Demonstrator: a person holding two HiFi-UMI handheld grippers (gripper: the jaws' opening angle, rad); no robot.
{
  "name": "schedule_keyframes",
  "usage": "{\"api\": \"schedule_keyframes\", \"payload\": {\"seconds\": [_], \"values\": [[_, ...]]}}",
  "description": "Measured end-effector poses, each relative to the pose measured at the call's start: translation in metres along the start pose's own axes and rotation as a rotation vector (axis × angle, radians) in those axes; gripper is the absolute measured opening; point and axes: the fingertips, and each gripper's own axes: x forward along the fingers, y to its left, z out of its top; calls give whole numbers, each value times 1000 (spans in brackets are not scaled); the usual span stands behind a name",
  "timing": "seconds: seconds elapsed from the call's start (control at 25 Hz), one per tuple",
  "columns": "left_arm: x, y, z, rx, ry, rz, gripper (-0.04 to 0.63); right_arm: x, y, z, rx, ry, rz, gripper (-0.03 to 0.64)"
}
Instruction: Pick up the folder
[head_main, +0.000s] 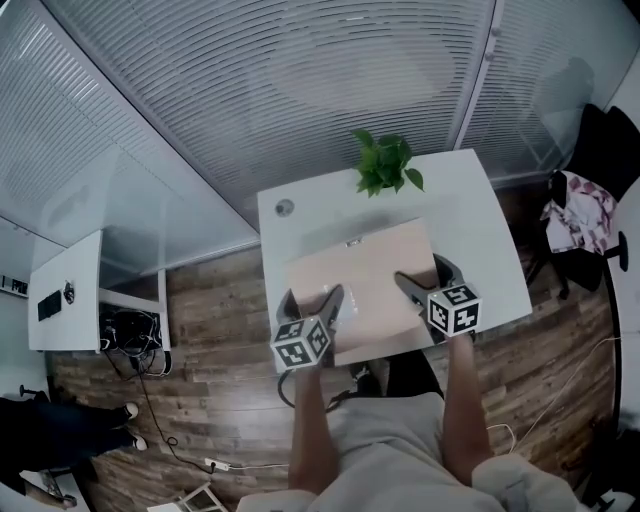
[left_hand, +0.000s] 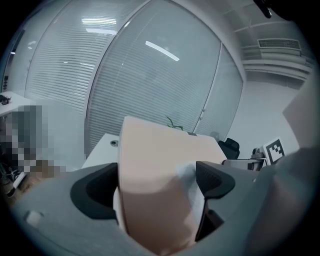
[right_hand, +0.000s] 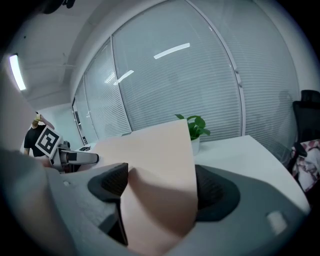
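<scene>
The folder (head_main: 365, 280) is a pale pink flat cover, held just above the near half of the white table (head_main: 470, 190). My left gripper (head_main: 312, 300) is shut on its near left edge, and my right gripper (head_main: 427, 278) is shut on its near right edge. In the left gripper view the folder (left_hand: 155, 165) fills the gap between the dark pads (left_hand: 215, 180), with white paper showing at its right side. In the right gripper view the folder (right_hand: 155, 160) bows between the pads (right_hand: 110, 182) and tilts upward toward the window.
A potted green plant (head_main: 385, 165) stands at the table's far edge, just beyond the folder. A dark chair with patterned cloth (head_main: 585, 200) is at the right. A small white desk (head_main: 65, 290) with cables (head_main: 130, 330) below it stands at the left. Glass walls with blinds lie behind.
</scene>
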Motion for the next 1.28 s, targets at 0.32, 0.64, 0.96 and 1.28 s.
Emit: {"api": "schedule_keyframes", "payload": {"seconds": [0.32,0.64,0.96,1.28], "values": [[-23,-6,50,51,-111,-25,478,-17,22,49,-57,-119,-16,416],[-38,-11,74,97,-182,-40,477,-28,32,69,-60,-187,2,416],[-47,-2,83,84,-216,-31,477,-23,45,82,-97,-197,6,416],[-50,5,86,76,-231,-28,477,-20,53,88,-119,-204,3,416]]}}
